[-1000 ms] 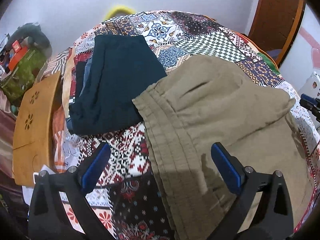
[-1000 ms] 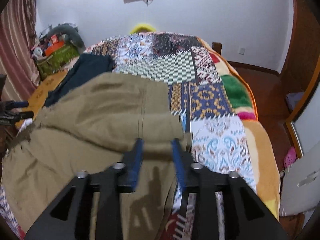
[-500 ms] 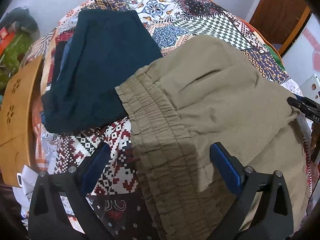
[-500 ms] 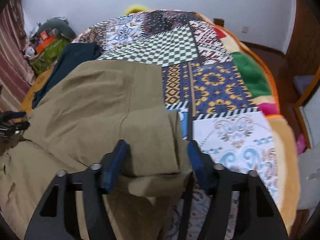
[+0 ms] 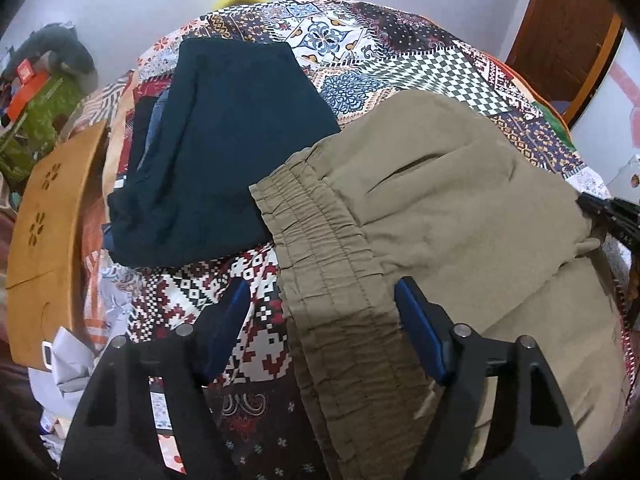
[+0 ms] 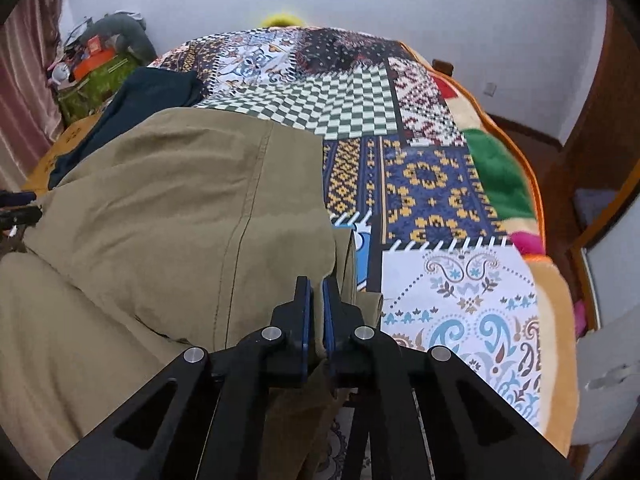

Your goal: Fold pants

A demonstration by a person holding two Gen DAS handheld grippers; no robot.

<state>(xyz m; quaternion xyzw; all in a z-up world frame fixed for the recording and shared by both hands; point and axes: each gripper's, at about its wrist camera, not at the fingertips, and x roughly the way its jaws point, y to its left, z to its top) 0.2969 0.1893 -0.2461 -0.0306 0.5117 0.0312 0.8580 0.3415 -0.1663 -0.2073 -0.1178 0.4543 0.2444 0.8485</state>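
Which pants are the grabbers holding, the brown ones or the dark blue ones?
The brown pants. The right gripper pinches their edge; the dark blue pants lie untouched beside them.

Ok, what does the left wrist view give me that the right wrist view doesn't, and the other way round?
Only the left wrist view: the pants' elastic waistband between the left claw's closing jaws, pads not yet pressing.

Only the right wrist view: the right claw shut on the pants' edge, and the green patch of the bedspread.

Both: the khaki pants, the dark folded garment, and the patchwork bedspread.
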